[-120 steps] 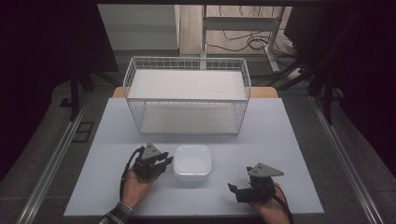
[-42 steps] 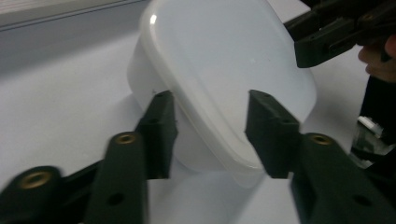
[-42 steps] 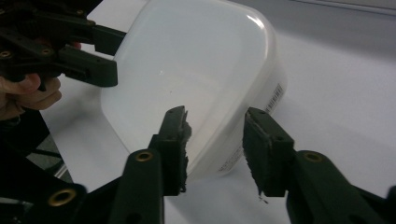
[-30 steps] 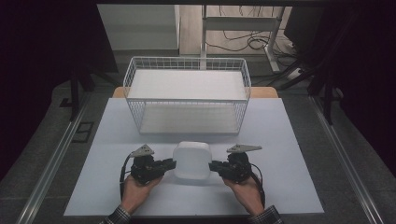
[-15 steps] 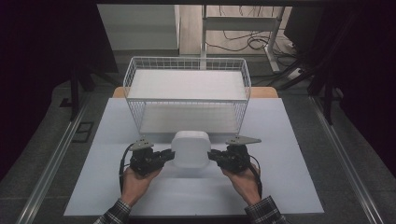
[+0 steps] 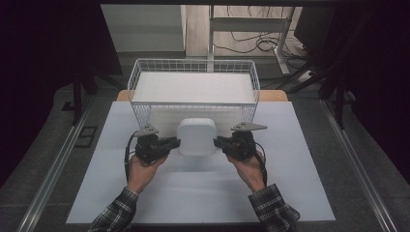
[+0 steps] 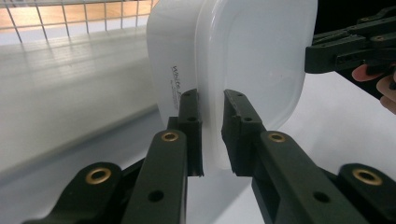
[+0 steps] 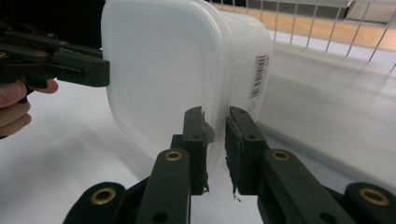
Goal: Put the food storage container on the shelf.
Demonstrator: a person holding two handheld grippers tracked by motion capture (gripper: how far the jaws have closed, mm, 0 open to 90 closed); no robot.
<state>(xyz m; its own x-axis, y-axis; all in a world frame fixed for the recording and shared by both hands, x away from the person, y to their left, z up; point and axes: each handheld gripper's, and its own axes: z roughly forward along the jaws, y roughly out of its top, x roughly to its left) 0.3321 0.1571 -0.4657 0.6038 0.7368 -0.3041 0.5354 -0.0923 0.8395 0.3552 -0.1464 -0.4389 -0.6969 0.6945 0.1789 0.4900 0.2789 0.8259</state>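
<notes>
While clear of the table [image 6: 309,193], box [image 6: 196,137] clamped both sides: left gripper [image 6: 175,143] on rim, right gripper [image 6: 218,142] opposite, near basket [image 6: 145,104].

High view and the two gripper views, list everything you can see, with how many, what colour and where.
Plastic container: one, translucent white with a lid, lifted off the table in front of the basket, clamped at its left and right edges.
Wire basket: one, white, at the far middle of the table, white liner inside.
Table: one, white top.
Desk frame and cables: grey legs, dark cables, on the floor beyond the basket.
Left gripper: one, black, shut on the container's left rim.
Right gripper: one, black, shut on the container's right rim.
Hands: two, in plaid sleeves, coming from the near edge.
</notes>
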